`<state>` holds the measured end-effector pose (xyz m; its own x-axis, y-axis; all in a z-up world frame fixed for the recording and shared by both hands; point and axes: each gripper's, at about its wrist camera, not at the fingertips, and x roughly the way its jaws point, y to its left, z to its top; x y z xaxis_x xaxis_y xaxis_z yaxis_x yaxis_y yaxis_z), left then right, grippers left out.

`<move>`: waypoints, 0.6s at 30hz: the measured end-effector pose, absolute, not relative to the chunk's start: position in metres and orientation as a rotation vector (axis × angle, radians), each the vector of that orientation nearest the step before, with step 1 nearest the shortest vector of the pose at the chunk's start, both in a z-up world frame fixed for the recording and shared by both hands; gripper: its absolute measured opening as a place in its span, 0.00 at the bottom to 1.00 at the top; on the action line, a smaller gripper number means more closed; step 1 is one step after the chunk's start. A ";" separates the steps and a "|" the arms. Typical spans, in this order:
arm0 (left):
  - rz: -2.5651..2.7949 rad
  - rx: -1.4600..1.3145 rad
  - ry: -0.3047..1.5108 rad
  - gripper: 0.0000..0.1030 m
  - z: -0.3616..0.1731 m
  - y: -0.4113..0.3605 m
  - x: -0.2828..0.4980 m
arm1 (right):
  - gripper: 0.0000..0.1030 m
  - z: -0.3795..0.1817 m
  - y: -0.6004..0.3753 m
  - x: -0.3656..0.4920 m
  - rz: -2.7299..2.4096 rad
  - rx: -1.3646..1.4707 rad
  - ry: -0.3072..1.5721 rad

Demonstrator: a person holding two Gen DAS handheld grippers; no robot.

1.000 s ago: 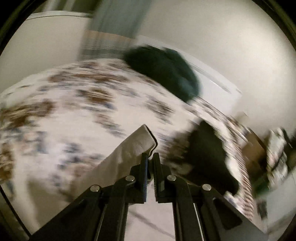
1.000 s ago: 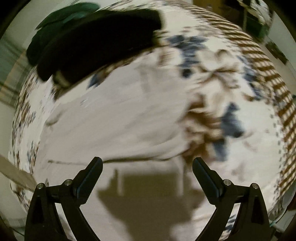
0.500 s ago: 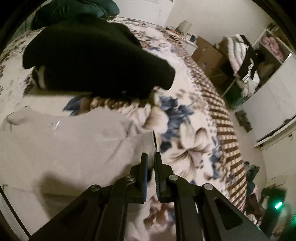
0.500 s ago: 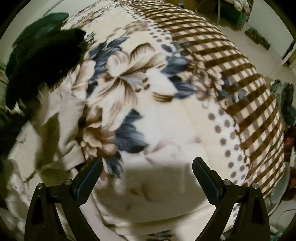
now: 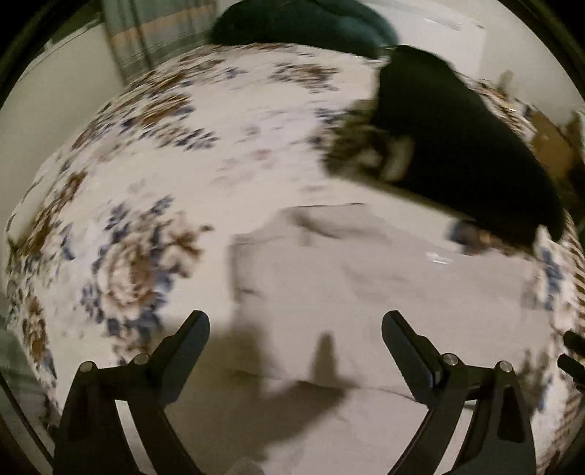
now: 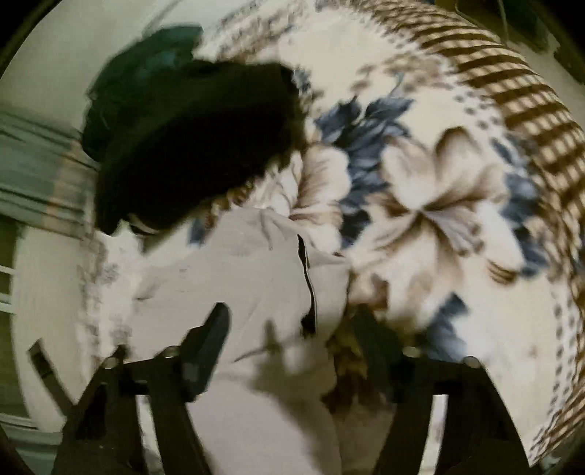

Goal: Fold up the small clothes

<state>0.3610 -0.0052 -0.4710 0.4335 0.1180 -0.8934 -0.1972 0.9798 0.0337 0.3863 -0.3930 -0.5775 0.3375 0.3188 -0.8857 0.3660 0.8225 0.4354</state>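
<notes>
Garment of pale beige-grey soft cloth (image 5: 365,277), lying flat in the lower centre of the left wrist view on a cream bedspread printed with blue and brown flowers (image 5: 146,226). In the right wrist view the same garment (image 6: 234,277) fills the lower centre-left; a folded flap with a thin dark-edged seam runs down its right side, and a gathered corner points toward the upper middle of the frame. No label, brand or writing can be read on it; both views are motion-blurred.

Left gripper (image 5: 295,325): black fingers spread wide apart at the bottom of the frame, holding nothing, with the garment showing between them. Right gripper (image 6: 292,325): fingers likewise parted, the garment's flap between them; contact with the cloth cannot be told.

Black fabric item (image 5: 460,146) lies beyond the garment at upper right, overlapping the bedspread. Dark green bundle of cloth (image 5: 303,25) sits behind it at the top edge. Brown-checked border of the bedspread (image 6: 526,102) curves along the upper right.
</notes>
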 end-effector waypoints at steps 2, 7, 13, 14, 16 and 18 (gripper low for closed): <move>0.226 -0.080 1.114 0.94 -0.478 0.004 0.363 | 0.15 -0.600 -0.383 0.403 -0.071 0.596 1.332; 0.218 -0.088 1.126 0.94 -0.485 0.011 0.365 | 0.03 -0.584 -0.369 0.402 -0.147 0.477 1.286; 0.173 -0.087 1.165 0.94 -0.497 0.012 0.377 | 0.03 -0.561 -0.375 0.380 -0.199 0.470 1.255; 0.170 -0.088 1.178 0.94 -0.502 0.013 0.380 | 0.03 -0.569 -0.378 0.378 -0.209 0.475 1.280; 0.169 -0.084 1.216 0.94 -0.514 0.015 0.384 | 0.03 -0.583 -0.380 0.382 -0.197 0.490 1.330; 0.155 -0.099 1.266 0.94 -0.527 0.021 0.388 | 0.04 -0.604 -0.386 0.385 -0.161 0.588 1.388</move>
